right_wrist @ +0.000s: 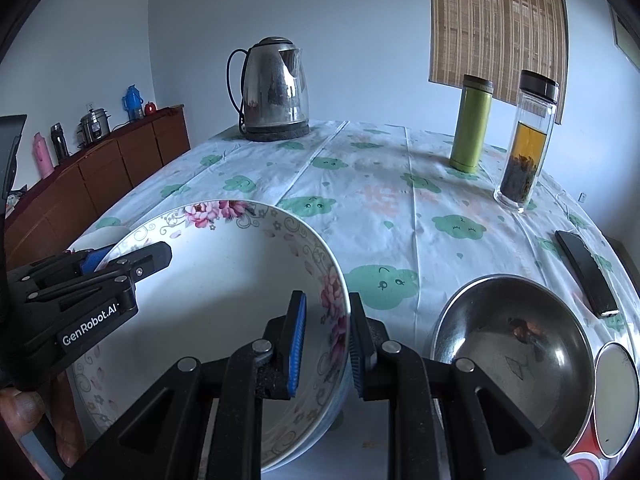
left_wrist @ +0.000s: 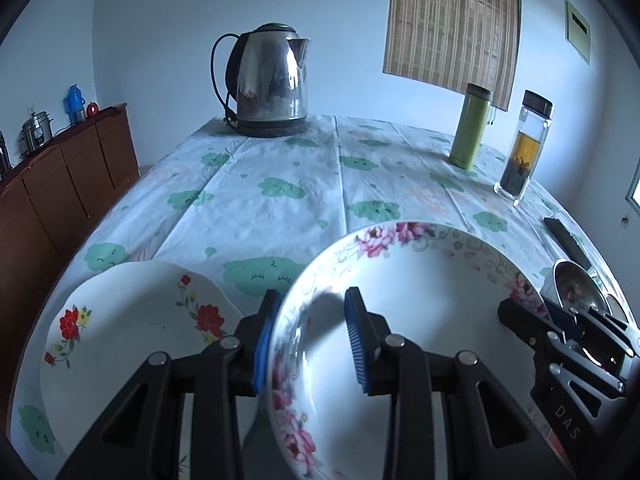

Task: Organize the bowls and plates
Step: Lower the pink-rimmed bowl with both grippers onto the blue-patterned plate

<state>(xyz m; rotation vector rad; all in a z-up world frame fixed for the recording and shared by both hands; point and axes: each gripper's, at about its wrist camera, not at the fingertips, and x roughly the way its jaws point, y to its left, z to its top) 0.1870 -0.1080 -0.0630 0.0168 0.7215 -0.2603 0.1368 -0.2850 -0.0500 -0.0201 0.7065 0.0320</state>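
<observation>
A large white bowl with pink flowers on its rim (left_wrist: 420, 320) (right_wrist: 224, 288) is held from both sides. My left gripper (left_wrist: 312, 338) is shut on its left rim, one blue pad inside and one outside. My right gripper (right_wrist: 326, 344) is shut on the right rim in the same way. Each gripper shows in the other's view: the right gripper (left_wrist: 560, 328) and the left gripper (right_wrist: 132, 256). A white plate with red flowers (left_wrist: 132, 320) (right_wrist: 100, 238) lies on the table just left of the bowl. A steel bowl (right_wrist: 512, 344) (left_wrist: 576, 284) sits to the right. Whether the floral bowl rests on the table I cannot tell.
On the cloud-print tablecloth (left_wrist: 280, 184) stand a steel kettle (left_wrist: 272, 80) at the back, a green flask (left_wrist: 472, 128) and a glass tea bottle (left_wrist: 524, 148) at the back right. A black remote (right_wrist: 588, 276) lies at the right edge, with a small white dish (right_wrist: 616, 396) beside the steel bowl. A wooden sideboard (left_wrist: 64, 184) stands to the left.
</observation>
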